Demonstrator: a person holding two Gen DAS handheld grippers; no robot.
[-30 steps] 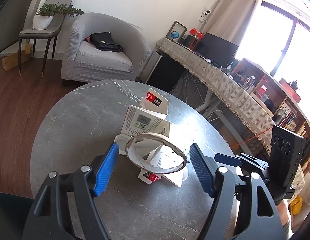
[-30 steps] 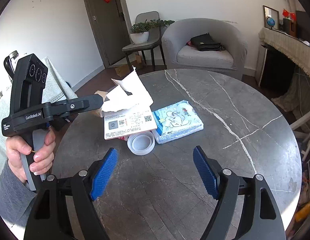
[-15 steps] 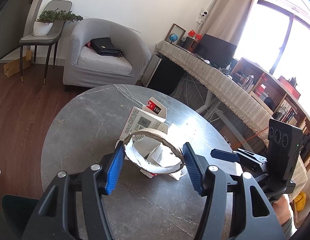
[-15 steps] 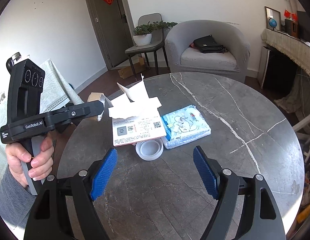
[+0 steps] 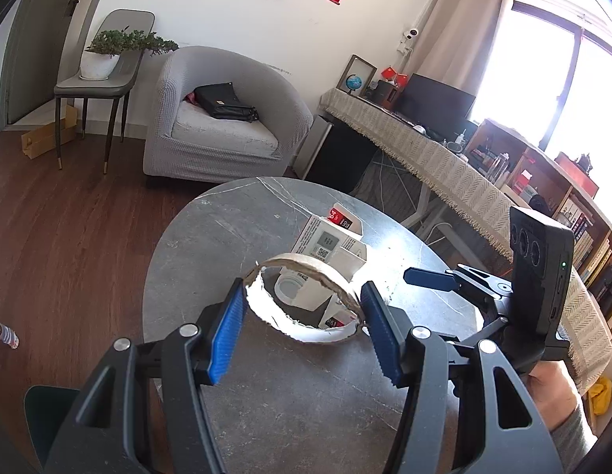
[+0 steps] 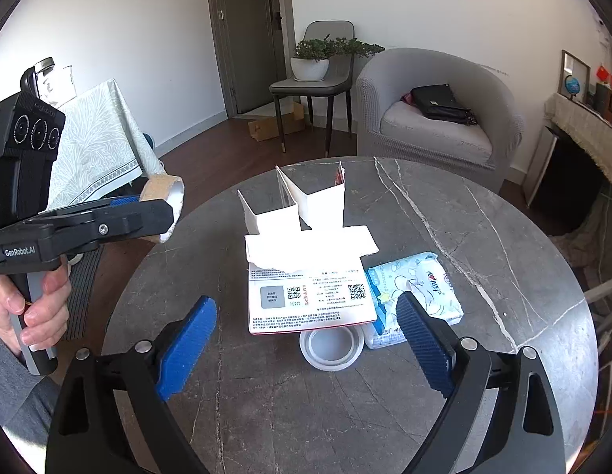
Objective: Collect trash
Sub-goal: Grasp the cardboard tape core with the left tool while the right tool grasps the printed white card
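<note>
1. Well, the round worktop (image 6: 483, 276) still carries most of the trash, so I judge the collecting barely begun.
2. The torn white box (image 6: 306, 237) lies mid-worktop, flaps open, with nothing inside that I can see.
3. A tissue pack (image 6: 420, 292) sits just beside it, a white lid (image 6: 331, 349) in front.
4. My left gripper (image 5: 302, 308) has its jaws clamped on the cardboard ring (image 5: 306, 304), held above the worktop's edge.
5. My right gripper (image 6: 306, 339) has just been opening; its jaws stand wide and unloaded over the lid.
6. No bin shows.
</note>
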